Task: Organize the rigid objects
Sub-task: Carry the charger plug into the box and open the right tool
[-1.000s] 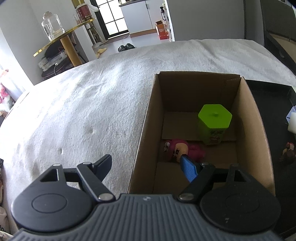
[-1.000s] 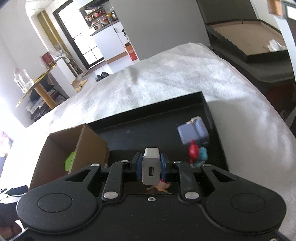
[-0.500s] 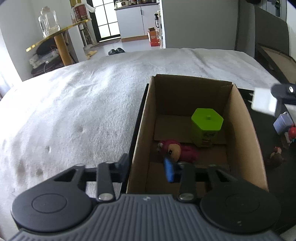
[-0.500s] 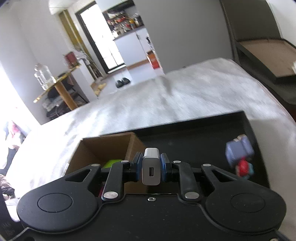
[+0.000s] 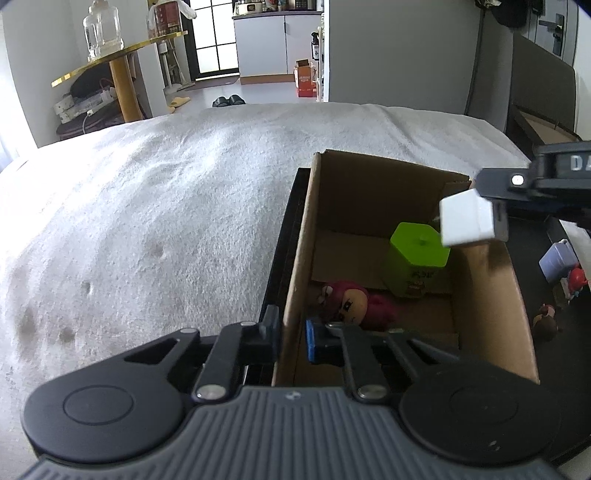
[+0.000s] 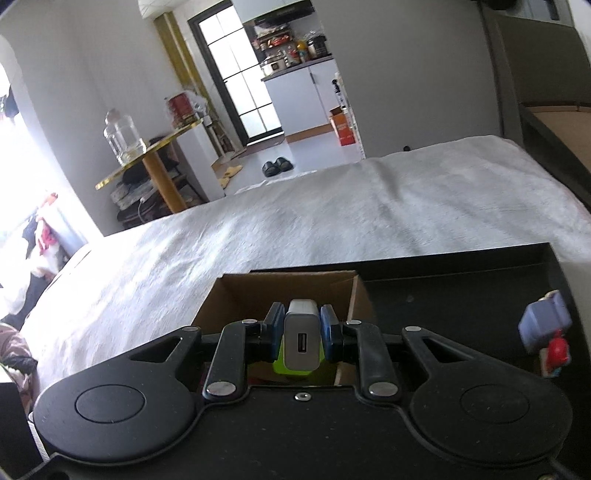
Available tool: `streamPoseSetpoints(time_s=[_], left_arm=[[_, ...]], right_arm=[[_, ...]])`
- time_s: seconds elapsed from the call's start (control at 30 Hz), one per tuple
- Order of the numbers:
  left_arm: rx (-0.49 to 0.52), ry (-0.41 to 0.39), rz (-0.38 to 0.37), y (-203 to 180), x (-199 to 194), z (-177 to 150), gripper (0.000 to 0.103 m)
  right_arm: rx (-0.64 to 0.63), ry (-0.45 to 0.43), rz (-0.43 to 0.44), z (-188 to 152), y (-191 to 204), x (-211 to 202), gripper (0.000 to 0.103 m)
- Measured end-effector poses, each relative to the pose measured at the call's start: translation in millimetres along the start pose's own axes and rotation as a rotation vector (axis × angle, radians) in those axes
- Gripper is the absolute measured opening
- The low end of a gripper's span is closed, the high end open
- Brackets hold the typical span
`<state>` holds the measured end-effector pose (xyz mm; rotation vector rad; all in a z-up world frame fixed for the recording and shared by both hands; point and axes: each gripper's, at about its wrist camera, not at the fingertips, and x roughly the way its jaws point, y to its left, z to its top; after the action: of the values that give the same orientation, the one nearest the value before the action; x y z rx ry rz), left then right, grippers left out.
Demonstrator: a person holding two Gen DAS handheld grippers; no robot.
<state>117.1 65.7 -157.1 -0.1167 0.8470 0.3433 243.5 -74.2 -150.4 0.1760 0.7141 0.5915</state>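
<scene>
gripping a white charger [image 6: 301, 341], the right gripper [image 6: 301, 332] hangs above the cardboard box [image 5: 295, 258]; the left gripper [image 5: 291, 334] jaws pinch its near-left wall.

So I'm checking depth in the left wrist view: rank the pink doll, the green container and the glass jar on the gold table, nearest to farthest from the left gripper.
1. Pink doll: in the cardboard box, just ahead of the left gripper.
2. Green container: deeper in the box, to the right.
3. Glass jar: on the gold table, far left.
</scene>
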Motion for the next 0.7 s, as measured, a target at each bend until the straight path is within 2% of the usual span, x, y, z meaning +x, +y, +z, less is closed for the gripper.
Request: streamPoseSetpoints(time_s=[0.27,0.43,0.57,0.7], left_arm=[[-0.009,0.015,-0.016,5,3,-1,0.013],[-0.005,0.019,-0.017,5,3,0,0.013],[0.002,0.02,-0.01,4,2,1,0.013],[0.005,0.017,0.006,2,1,4,0.013]], right_arm=[[-0.017,0.017,0.026,-7,21,16,0.021],[-0.015,-0.003,0.059,-6,33,25,0.021],[-0.005,0.032,0.036,-4,33,35,0.024],[0.014,0.041,0.029,-6,24,28,0.024]])
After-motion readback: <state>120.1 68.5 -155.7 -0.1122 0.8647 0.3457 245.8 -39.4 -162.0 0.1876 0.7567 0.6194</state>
